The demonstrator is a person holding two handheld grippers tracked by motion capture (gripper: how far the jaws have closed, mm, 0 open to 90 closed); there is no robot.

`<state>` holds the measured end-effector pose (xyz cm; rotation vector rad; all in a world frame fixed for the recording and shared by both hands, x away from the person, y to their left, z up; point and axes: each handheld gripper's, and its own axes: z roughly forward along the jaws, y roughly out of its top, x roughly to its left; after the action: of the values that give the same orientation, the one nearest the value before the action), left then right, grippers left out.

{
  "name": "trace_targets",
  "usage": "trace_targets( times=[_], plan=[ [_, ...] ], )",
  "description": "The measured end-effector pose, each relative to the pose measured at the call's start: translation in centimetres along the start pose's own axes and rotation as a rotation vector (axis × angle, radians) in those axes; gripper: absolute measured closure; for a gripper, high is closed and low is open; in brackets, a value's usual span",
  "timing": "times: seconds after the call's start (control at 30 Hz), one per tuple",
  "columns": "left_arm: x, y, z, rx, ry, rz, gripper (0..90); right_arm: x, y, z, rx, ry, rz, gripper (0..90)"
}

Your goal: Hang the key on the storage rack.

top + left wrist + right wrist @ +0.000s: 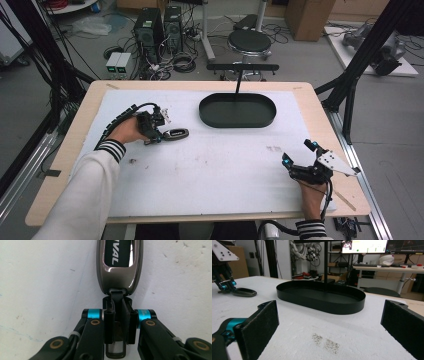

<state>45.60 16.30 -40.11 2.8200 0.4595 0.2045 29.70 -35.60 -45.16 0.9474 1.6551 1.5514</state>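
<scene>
A car key fob [177, 133] lies flat on the white surface [215, 170], toward the left side, with its glossy dark face and grey metallic rim turned up. In the left gripper view the key fob [119, 265] points away from the camera, and white letters show on its black panel. A short black strap [117, 305] comes out of its near end.

The left claw [154, 136] is clamped on that strap, its two black jaws drawn almost together with only the strap between them. The fob's body rests on the surface just beyond the jaw tips. A hand [127, 131] in a white sleeve with a striped cuff holds this claw.

A black oval tray [238, 120] sits farther back, near the middle of the surface and well apart from the fob. A thin black post rises from behind it.

The right claw [299, 153] hovers near the right front corner of the surface, far from the fob. Its jaws stand wide apart and grip nothing. In the right gripper view the padded jaws frame the tray [352, 305] and a grey smudge [325, 342] on the surface.
</scene>
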Motion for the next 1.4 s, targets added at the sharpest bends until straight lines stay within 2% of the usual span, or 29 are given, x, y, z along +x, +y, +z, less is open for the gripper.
trace_targets(
  times=[0.13,0.33,0.47,0.5,0.53,0.57,0.6,0.83,0.97,1.0,1.17,1.2,1.33,1.4],
  plan=[
    [0.0,-0.1,-0.5,-0.011,0.009,0.005,82.6,0.0,0.0,0.0,0.0,0.0,-0.003,0.4],
    [-0.3,-0.1,-1.7,-0.066,0.035,0.01,82.8,0.0,0.0,0.0,0.001,-0.002,-0.004,0.4],
    [-0.5,-0.1,-3.1,-0.131,0.029,0.002,82.9,0.0,0.0,0.0,-0.003,-0.004,-0.003,0.5],
    [-0.5,-0.1,-3.1,-0.131,0.029,0.002,82.9,0.0,0.0,0.0,-0.003,-0.004,-0.003,0.5],
    [-0.8,-0.2,-3.6,-0.191,0.017,-0.032,82.9,0.0,0.0,0.0,-0.003,-0.002,0.0,0.4],
    [-0.8,-0.2,-3.6,-0.191,0.017,-0.032,83.0,0.0,0.0,0.0,-0.003,-0.002,0.0,0.4],
    [-1.1,-0.5,-4.1,-0.225,0.009,-0.045,83.0,0.0,0.0,0.0,0.002,-0.005,0.004,0.4],
    [-1.6,-1.1,-5.4,-0.275,0.004,-0.047,83.0,-0.1,0.1,0.1,0.012,-0.008,0.024,0.4],
    [-2.0,-0.9,-6.3,-0.325,-0.008,-0.047,83.0,-0.5,0.4,0.4,0.054,-0.015,0.036,0.4],
    [-2.2,-0.7,-6.6,-0.345,-0.02,-0.04,83.0,-0.6,0.7,0.5,0.06,-0.005,0.051,0.4],
    [-2.7,-0.2,-7.1,-0.374,-0.035,-0.023,82.9,-0.7,2.0,1.0,0.085,0.038,0.046,0.4],
    [-2.8,0.0,-7.1,-0.387,-0.041,-0.012,83.0,-0.7,2.8,1.3,0.101,0.064,0.039,0.4],
    [-3.1,0.3,-7.1,-0.396,-0.05,-0.005,83.0,-0.9,4.0,1.8,0.134,0.09,0.011,0.4],
    [-3.5,0.5,-7.2,-0.416,-0.063,0.001,82.9,-1.1,5.1,2.5,0.155,0.133,-0.01,0.4]
  ],
)
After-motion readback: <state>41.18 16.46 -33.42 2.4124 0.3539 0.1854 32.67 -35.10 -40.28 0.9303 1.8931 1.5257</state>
